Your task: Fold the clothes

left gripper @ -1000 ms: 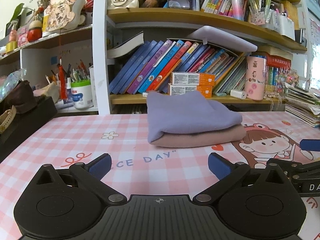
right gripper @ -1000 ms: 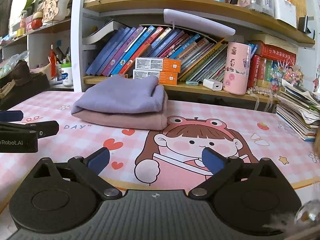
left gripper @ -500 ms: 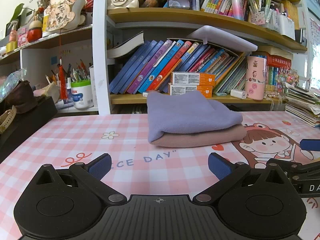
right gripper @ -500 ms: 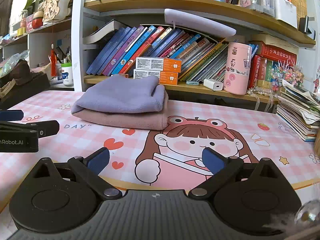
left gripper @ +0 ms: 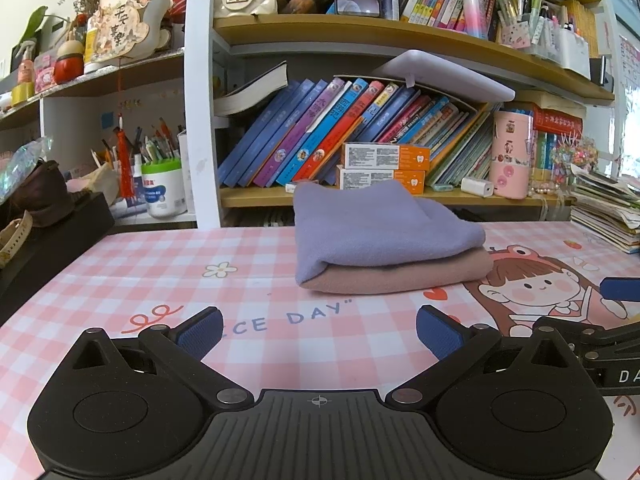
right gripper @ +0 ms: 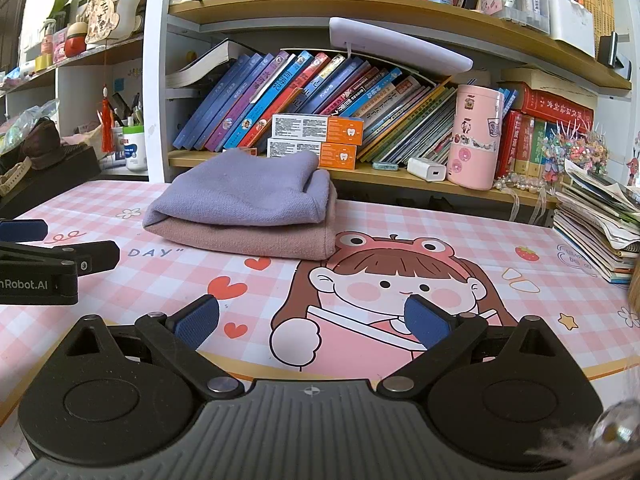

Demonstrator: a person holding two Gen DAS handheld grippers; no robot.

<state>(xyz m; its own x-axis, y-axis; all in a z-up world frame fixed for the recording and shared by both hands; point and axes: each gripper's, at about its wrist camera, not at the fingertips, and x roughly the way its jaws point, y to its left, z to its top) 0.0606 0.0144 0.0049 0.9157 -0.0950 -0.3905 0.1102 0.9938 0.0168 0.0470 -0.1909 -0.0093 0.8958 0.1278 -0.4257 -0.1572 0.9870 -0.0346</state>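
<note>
The left gripper (left gripper: 319, 332) sits low over the table mat (left gripper: 120, 280), its blue-padded jaws spread wide with nothing between them. The right gripper (right gripper: 312, 322) is likewise spread wide and empty, above the cartoon girl (right gripper: 400, 288) printed on the mat. Each shows in the other's view: the right one at about 3 o'clock in the left wrist view, the left one at about 9 o'clock in the right wrist view.

Farther out, well apart from both grippers, lies the folded stack: a lavender cloth (left gripper: 372, 228) resting squarely on a dusty pink cloth (left gripper: 400, 276). In the left wrist view it lies at about 12 o'clock, its long axis running left to right along the shelf front; the rounded fold of the lavender cloth faces 9 o'clock. In the right wrist view the stack is at about 11 o'clock, with that fold again toward the left.

Behind the stack stands a bookshelf (right gripper: 280, 4) with leaning books (right gripper: 288, 96), two toothpaste boxes (right gripper: 316, 138) and a pink canister (right gripper: 476, 136).
</note>
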